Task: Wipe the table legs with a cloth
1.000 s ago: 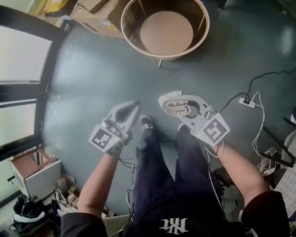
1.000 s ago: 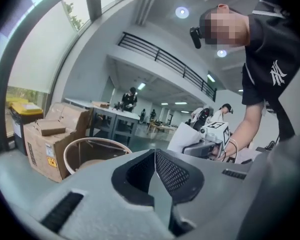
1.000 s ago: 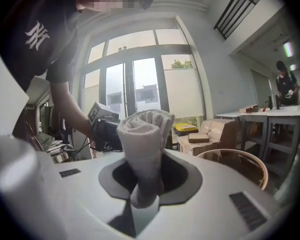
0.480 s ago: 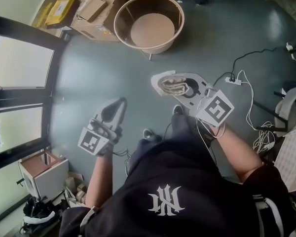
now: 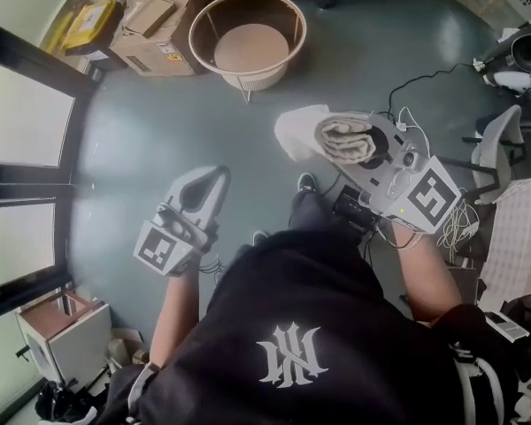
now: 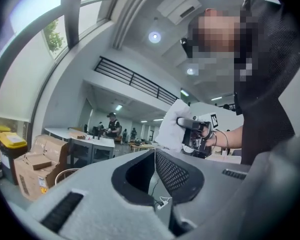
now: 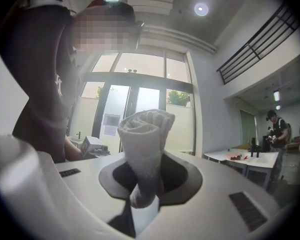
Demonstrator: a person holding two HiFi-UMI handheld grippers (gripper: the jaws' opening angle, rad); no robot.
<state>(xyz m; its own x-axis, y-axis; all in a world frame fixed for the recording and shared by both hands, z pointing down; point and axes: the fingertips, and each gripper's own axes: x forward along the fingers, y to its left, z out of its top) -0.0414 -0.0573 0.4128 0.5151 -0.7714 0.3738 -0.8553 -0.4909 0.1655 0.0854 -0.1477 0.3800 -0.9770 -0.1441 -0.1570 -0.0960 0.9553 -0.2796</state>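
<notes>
Soft, limp rolled cloth sits pinched low in the right hand-held gripper; left hand-held gripper closed, empty.

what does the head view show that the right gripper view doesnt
Only the head view shows the round table standing on the floor, the cardboard boxes beside it and a black cable trailing across the floor. Only the right gripper view shows ceiling lights and a person by a far white table. Both show the rolled cloth clamped in the right tool.
</notes>
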